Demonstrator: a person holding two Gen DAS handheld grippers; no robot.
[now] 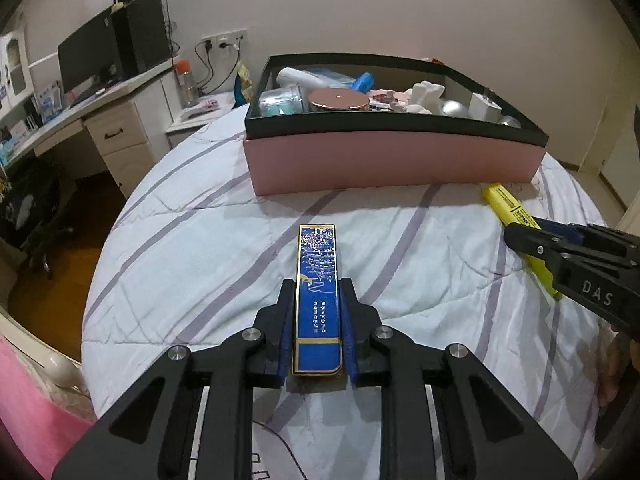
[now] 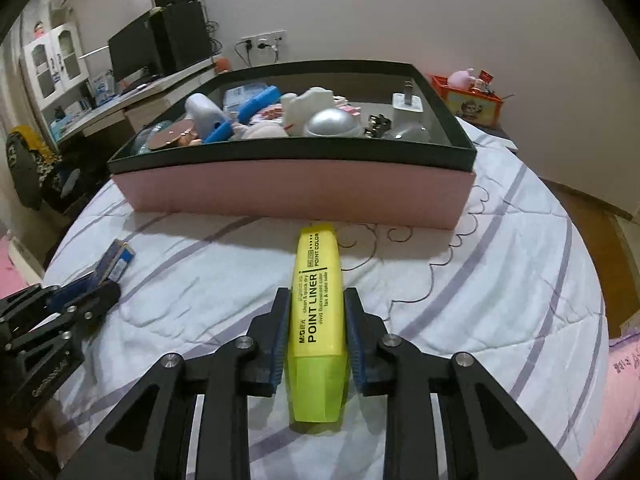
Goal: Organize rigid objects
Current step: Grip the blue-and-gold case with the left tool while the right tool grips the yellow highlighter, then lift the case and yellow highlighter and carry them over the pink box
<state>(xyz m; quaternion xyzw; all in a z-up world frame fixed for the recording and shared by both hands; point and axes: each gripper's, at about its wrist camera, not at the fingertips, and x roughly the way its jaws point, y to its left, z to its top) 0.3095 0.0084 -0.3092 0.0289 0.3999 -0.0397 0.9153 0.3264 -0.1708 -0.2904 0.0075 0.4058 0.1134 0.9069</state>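
Observation:
A flat blue and gold case (image 1: pixel 316 256) lies lengthwise on the striped quilt, and my left gripper (image 1: pixel 318 284) is shut on its near half, the blue pads pressing both long sides. To the right, a yellow highlighter (image 2: pixel 316 260) points at the pink box (image 2: pixel 292 196). My right gripper (image 2: pixel 316 292) is shut on its middle. The box has a black rim and holds several items, among them a silver dome (image 2: pixel 330 122) and a white plug (image 2: pixel 408 108). In the left wrist view the right gripper (image 1: pixel 532 244) and the highlighter (image 1: pixel 502 202) show at the right edge.
The pink box (image 1: pixel 392 160) stands on the bed just beyond both held things. A desk with a monitor (image 1: pixel 86 56) and a nightstand (image 1: pixel 196 116) lie past the bed's left edge. An orange toy box (image 2: pixel 468 100) sits at the far right.

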